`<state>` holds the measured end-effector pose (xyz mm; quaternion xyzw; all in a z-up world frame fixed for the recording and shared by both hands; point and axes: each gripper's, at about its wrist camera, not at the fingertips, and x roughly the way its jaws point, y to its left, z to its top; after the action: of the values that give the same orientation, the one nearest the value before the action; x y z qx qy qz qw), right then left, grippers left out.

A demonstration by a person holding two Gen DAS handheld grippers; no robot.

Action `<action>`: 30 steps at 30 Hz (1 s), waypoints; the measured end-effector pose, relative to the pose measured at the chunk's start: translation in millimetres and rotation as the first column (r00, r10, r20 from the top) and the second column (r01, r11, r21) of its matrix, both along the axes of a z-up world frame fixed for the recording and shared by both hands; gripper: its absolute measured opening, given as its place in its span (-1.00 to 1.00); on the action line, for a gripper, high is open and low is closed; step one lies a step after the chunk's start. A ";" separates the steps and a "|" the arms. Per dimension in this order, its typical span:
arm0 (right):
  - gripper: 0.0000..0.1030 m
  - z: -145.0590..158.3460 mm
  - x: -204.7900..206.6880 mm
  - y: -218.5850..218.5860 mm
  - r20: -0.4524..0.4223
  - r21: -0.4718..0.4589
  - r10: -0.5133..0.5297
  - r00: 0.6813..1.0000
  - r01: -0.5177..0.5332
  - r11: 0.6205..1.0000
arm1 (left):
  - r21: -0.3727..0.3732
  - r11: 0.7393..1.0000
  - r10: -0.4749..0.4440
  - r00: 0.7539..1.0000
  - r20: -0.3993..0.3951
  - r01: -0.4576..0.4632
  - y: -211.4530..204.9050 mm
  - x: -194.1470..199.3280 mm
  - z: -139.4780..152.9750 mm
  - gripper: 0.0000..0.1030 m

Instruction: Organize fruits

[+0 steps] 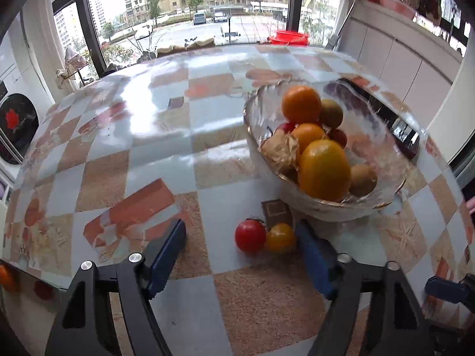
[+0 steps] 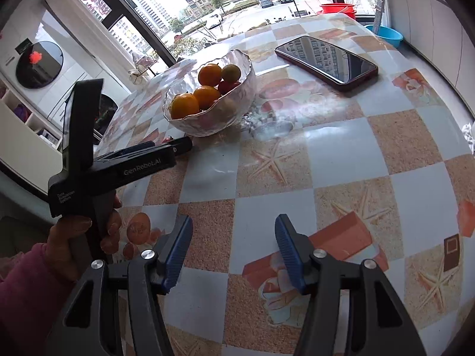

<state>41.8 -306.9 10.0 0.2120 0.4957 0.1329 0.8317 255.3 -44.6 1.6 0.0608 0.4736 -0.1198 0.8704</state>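
Observation:
A clear glass bowl [image 1: 256,109] [image 2: 248,68] on the checked table holds several oranges [image 1: 301,103], brownish-green fruits and small red ones. In front of it lie a red tomato [image 1: 250,235] and a small yellow tomato [image 1: 280,236], touching each other. My left gripper [image 1: 239,225] is open around them: the yellow one lies against the right-hand finger [image 1: 311,252], while the other finger stands well off the red one. From the right wrist, the left gripper [image 2: 178,148] is low beside the bowl. My right gripper [image 2: 234,219] is open over bare tablecloth, nothing between its fingers.
A dark phone [image 2: 326,59] lies right of the bowl, toward the table's far side. A red bucket [image 2: 338,9] and a blue basin [image 2: 386,35] sit beyond the table's far edge. A hand [image 2: 80,231] in a pink sleeve holds the left gripper. White cabinets line the right.

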 end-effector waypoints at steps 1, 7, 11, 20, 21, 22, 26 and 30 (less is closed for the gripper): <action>0.20 -0.2 -1.6 -1.3 0.000 -0.001 -0.004 1.000 0.004 1.000 | -0.005 1.000 -0.003 1.000 -0.001 0.003 -1.4 0.0 0.8 0.17; 0.20 -0.3 -5.1 -4.9 -0.001 -0.002 -0.019 1.000 0.019 1.000 | -0.010 0.998 -0.062 0.998 0.000 0.062 -18.4 -13.9 3.4 -0.29; 0.20 3.4 -12.3 -8.7 0.000 0.003 -0.029 1.000 0.029 1.000 | -0.025 0.997 -0.076 0.997 -0.014 0.076 -18.8 -46.0 6.1 -0.29; 0.20 8.3 -62.7 -8.2 -0.032 -0.085 -0.010 0.999 0.007 0.996 | 0.032 0.999 -0.005 1.000 -0.029 0.006 -7.9 -178.5 9.0 -0.29; 0.20 7.4 -74.3 -7.9 -0.037 -0.098 -0.013 0.999 0.010 0.995 | 0.034 0.999 0.015 1.000 -0.025 -0.015 -3.6 -194.2 9.8 -0.29; 0.21 6.3 -81.3 -7.9 -0.040 -0.108 -0.016 0.999 0.011 0.994 | 0.039 0.999 0.029 0.999 -0.017 -0.028 -0.9 -205.8 9.7 -0.29; 0.36 6.9 -119.4 -4.1 -0.015 -0.203 -0.030 0.999 0.026 0.979 | 0.054 0.996 0.067 0.997 0.042 -0.069 8.7 -238.9 7.2 -0.19; 0.70 4.7 -142.2 3.4 0.004 -0.317 -0.037 0.999 0.037 0.948 | 0.078 0.990 0.109 0.991 0.076 -0.115 16.2 -250.6 3.6 0.74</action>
<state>-100.4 -303.4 14.7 0.0850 0.5075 0.0356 0.8567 4.7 -28.4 5.2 0.0741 0.4496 -0.0488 0.8888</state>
